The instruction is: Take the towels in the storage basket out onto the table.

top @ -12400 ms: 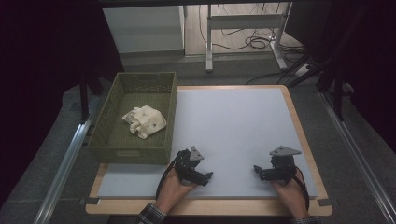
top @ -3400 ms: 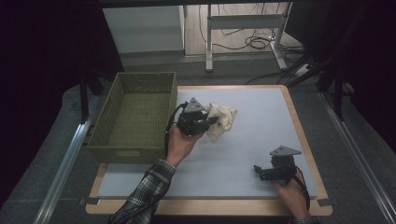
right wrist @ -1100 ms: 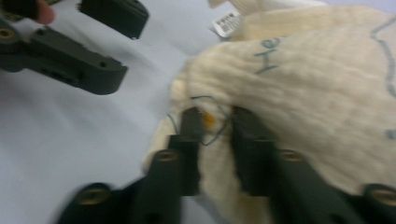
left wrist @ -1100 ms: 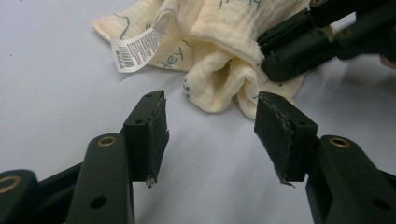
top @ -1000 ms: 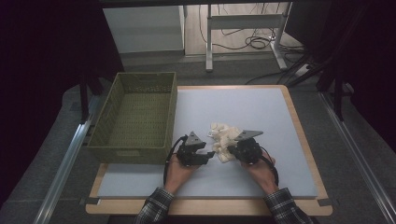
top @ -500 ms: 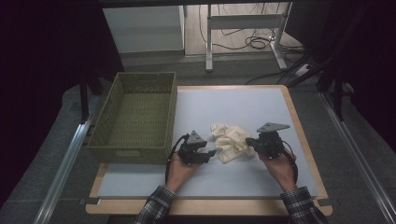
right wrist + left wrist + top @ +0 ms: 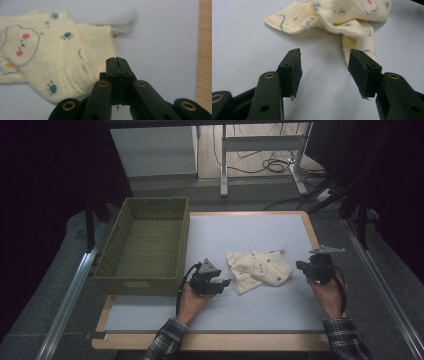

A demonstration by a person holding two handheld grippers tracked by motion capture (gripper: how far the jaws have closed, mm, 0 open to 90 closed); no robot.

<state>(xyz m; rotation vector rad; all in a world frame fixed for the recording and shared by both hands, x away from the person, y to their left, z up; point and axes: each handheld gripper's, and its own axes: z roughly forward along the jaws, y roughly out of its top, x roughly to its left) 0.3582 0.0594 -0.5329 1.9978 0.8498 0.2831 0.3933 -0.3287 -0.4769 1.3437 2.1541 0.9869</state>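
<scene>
Cream cloth now lies spread mid-table, pulled out toward the right edge since a second ago; right claw is closed off its hem, left claw half apart and empty, so flattening looks underway.

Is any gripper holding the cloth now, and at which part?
No. The left gripper is open short of the cloth; the right gripper is shut beside it, gripping nothing.

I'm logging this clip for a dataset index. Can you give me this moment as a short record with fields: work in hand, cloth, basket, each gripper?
work in hand: spreading a small cloth on the mat
cloth: cream, printed with paws and a bear face, rumpled, lying mid-table
basket: green, woven, left of the cloth
left gripper: jaws apart, nothing between them, just short of the cloth's near corner
right gripper: jaws together, beside the cloth's right edge
table: pale mat, wooden rim
</scene>
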